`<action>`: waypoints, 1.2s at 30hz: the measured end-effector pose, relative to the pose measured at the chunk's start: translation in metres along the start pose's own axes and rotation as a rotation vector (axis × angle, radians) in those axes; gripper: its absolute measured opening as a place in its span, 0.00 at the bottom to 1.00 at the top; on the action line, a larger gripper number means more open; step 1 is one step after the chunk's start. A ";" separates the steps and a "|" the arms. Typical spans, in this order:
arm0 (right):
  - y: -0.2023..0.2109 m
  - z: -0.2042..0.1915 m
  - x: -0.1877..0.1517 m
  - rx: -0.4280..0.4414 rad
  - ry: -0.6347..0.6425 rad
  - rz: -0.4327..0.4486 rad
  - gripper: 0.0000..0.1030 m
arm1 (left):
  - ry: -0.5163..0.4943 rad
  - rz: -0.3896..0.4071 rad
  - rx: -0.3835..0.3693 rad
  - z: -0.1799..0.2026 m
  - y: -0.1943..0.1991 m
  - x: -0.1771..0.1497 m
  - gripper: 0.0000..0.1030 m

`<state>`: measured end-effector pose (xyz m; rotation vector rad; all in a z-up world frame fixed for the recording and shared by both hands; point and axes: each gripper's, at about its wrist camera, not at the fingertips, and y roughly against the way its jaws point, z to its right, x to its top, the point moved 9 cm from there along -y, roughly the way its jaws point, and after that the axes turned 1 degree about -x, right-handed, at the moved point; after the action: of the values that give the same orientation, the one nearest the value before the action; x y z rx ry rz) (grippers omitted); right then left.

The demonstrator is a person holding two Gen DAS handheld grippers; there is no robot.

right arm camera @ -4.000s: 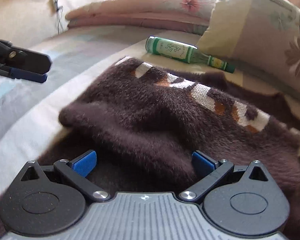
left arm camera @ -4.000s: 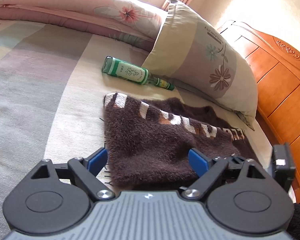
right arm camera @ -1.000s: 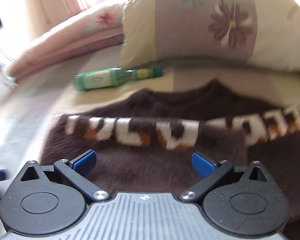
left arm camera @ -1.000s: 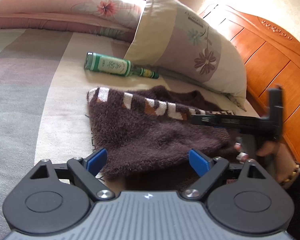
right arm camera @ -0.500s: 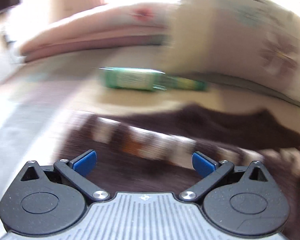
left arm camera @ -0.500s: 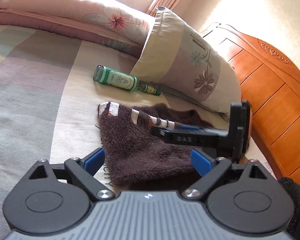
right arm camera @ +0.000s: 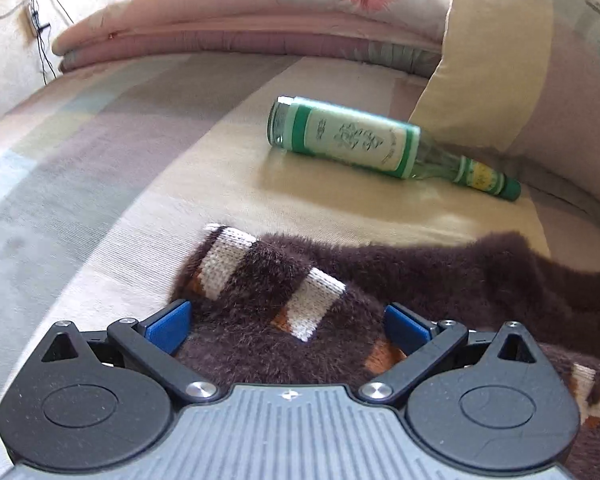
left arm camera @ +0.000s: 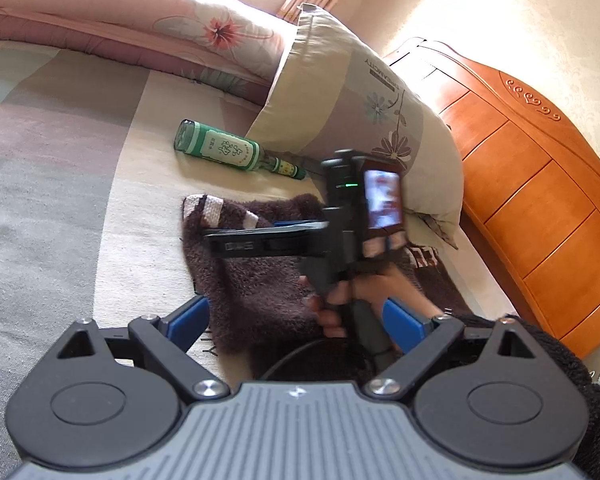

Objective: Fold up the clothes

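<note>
Sweater (right arm camera: 440, 280) (brown, fuzzy) on bed (right arm camera: 100, 184), right claw (right arm camera: 288, 326) wide over it, left claw (left arm camera: 296, 320) wide.

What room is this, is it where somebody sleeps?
Most likely a bedroom. A brown sweater lies on a striped bed, with a flowered pillow against a wooden headboard and a folded pink quilt.

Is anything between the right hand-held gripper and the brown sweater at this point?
Nothing visible. The right hand-held gripper is open, its blue fingers straddling the striped edge of the brown sweater. The green bottle lies beyond, apart from the sweater, near the pillow.
</note>
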<state>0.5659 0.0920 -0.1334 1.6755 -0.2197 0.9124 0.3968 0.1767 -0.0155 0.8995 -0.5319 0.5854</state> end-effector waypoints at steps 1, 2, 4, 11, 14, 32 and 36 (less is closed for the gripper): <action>0.010 0.000 0.001 0.008 -0.003 0.021 1.00 | 0.000 0.003 -0.002 0.000 0.001 0.000 0.91; 0.016 0.003 0.002 0.002 -0.006 0.038 1.00 | 0.002 0.006 -0.003 0.000 0.002 0.000 0.91; 0.022 0.008 0.006 -0.023 -0.012 0.068 1.00 | 0.006 0.011 -0.001 0.000 0.003 -0.001 0.91; -0.017 0.018 0.014 -0.063 -0.044 0.026 1.00 | 0.001 -0.020 0.040 -0.007 -0.006 -0.006 0.91; -0.009 0.014 0.003 -0.043 -0.019 0.005 1.00 | 0.010 -0.023 0.044 -0.007 -0.011 -0.004 0.91; 0.059 0.037 -0.067 -0.016 0.065 -0.018 1.00 | -0.018 0.001 0.016 0.011 -0.005 -0.003 0.91; 0.081 0.061 -0.084 -0.045 0.060 0.017 1.00 | 0.022 0.035 -0.043 0.011 -0.017 0.001 0.91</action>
<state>0.4892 -0.0151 -0.1312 1.6045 -0.2126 0.9616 0.4072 0.1591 -0.0188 0.8436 -0.5398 0.6131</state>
